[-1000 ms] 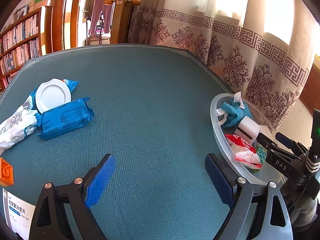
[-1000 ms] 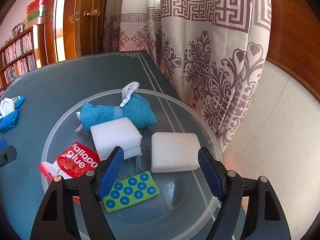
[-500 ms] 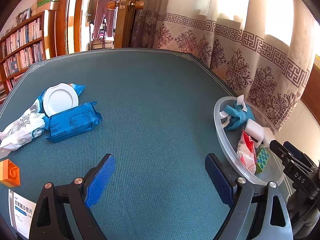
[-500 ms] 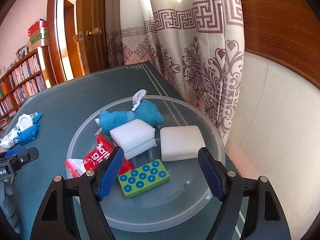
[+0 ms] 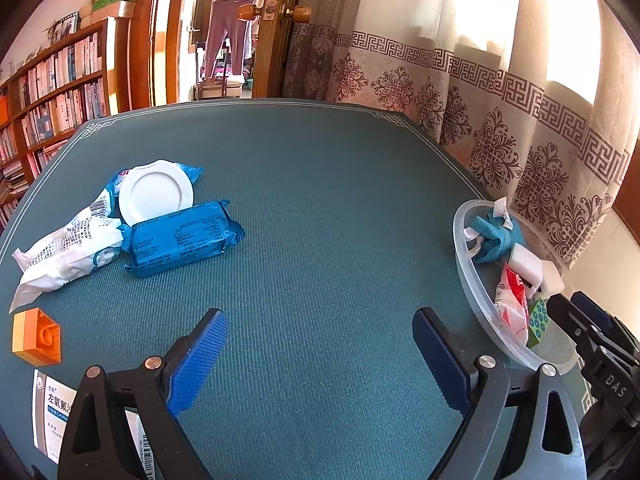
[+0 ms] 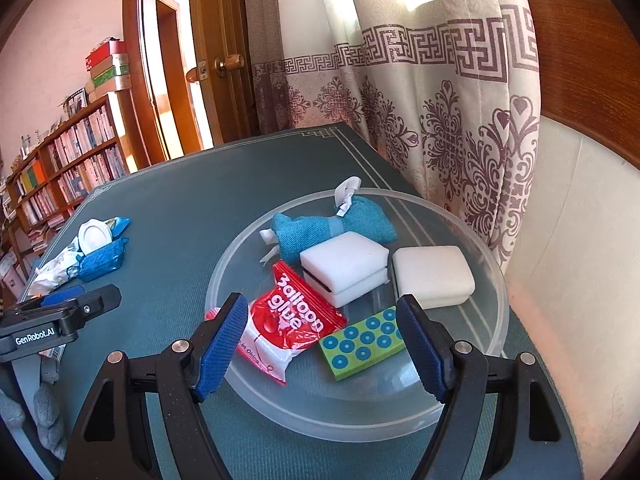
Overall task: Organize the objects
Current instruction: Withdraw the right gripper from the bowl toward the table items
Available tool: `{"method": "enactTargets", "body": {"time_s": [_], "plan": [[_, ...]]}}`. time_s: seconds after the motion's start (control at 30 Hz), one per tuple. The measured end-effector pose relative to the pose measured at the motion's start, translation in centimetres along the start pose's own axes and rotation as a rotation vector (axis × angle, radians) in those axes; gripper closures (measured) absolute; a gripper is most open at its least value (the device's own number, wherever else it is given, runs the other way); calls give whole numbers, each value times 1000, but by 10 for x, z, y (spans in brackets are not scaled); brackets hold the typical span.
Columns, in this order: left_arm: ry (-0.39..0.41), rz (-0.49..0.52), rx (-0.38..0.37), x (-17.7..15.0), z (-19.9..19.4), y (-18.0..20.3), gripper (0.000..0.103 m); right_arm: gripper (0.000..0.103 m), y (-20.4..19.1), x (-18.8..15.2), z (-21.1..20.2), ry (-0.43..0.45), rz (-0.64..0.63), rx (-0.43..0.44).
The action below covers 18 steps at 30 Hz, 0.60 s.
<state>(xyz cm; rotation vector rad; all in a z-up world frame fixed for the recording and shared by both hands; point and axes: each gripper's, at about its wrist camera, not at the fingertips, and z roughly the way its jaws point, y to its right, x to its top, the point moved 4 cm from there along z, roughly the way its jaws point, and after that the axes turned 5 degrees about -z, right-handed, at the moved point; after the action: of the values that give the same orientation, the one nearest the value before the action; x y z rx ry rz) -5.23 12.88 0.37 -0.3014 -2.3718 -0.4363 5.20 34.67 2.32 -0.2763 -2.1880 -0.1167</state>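
A clear round bowl (image 6: 494, 280) at the table's right edge holds a teal cloth (image 6: 360, 220), two white sponges (image 6: 344, 264), a red balloon-glue packet (image 6: 296, 320) and a green dotted block (image 6: 364, 340). My right gripper (image 6: 320, 304) hovers open over the bowl's near side, its pads touching nothing. My left gripper (image 5: 320, 320) is over bare green mat, its jaws opening with nothing between them. To its left lie a blue wipes pack (image 5: 184, 236), a white lid (image 5: 156, 192), a white packet (image 5: 68, 248), an orange brick (image 5: 38, 336) and a medicine box (image 5: 52, 412).
A patterned curtain (image 5: 500, 152) hangs close behind the bowl, at the table's right edge. A bookshelf (image 5: 52, 92) and an open wooden door (image 5: 276, 40) stand beyond the far edge. The green mat (image 5: 320, 200) stretches between the left pile and the bowl.
My right gripper has drawn back from the bowl and swung left, so the whole bowl and the left pile show. The left view has shifted slightly; its jaws stand a little wider.
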Motion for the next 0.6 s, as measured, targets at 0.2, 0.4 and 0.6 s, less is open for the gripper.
{"method": "enactTargets", "body": {"time_s": [0.2, 0.4, 0.6], "plan": [[12, -17, 18, 0, -7, -12, 5, 25, -23, 0, -2, 3, -32, 53], [43, -52, 67, 1, -22, -41, 2, 25, -50, -6, 1, -28, -69, 130], [55, -125, 137, -1, -30, -83, 2, 25, -78, -13, 4, -52, -111, 188]]}}
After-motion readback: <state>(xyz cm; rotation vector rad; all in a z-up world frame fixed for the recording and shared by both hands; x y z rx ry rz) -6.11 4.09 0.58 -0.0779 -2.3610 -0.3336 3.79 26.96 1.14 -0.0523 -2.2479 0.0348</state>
